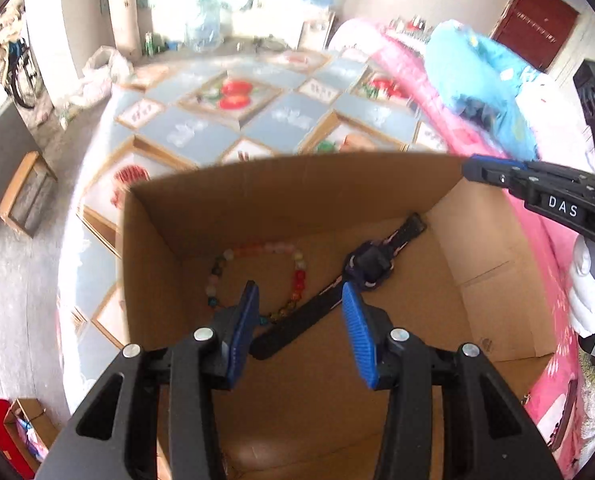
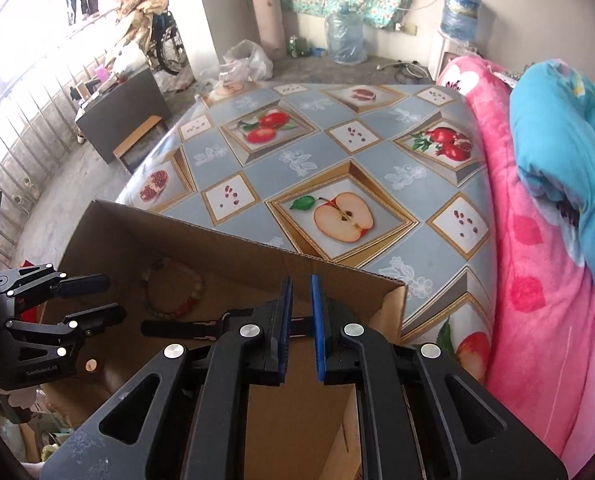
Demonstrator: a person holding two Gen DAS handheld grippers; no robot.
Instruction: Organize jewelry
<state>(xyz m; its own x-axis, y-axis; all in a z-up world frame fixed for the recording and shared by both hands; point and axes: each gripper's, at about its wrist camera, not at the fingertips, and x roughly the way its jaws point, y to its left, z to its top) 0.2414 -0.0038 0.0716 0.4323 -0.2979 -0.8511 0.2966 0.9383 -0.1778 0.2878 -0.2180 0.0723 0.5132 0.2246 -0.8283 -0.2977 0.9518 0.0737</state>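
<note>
An open cardboard box (image 1: 297, 184) (image 2: 217, 236) stands on the table. On its floor lie a bracelet of coloured beads (image 1: 257, 276) (image 2: 173, 288) and a black watch (image 1: 371, 266) (image 2: 181, 326) with its strap stretched out. My left gripper (image 1: 298, 286) (image 2: 109, 299) hangs open above them, over the strap and the bracelet's near side, with nothing between its blue pads. My right gripper (image 2: 301, 280) (image 1: 473, 170) is over the box's right rim. Its jaws stand a narrow gap apart and hold nothing. A white-gloved hand (image 1: 585, 292) holds the right gripper.
The table wears a blue-grey cloth with fruit pictures (image 2: 337, 152). A pink blanket (image 2: 537, 280) and a blue quilt (image 2: 569, 152) lie to the right. Water jugs (image 2: 345, 36), plastic bags and a wheelchair (image 2: 165, 44) stand on the floor beyond. A low wooden stool (image 1: 25, 192) is at the left.
</note>
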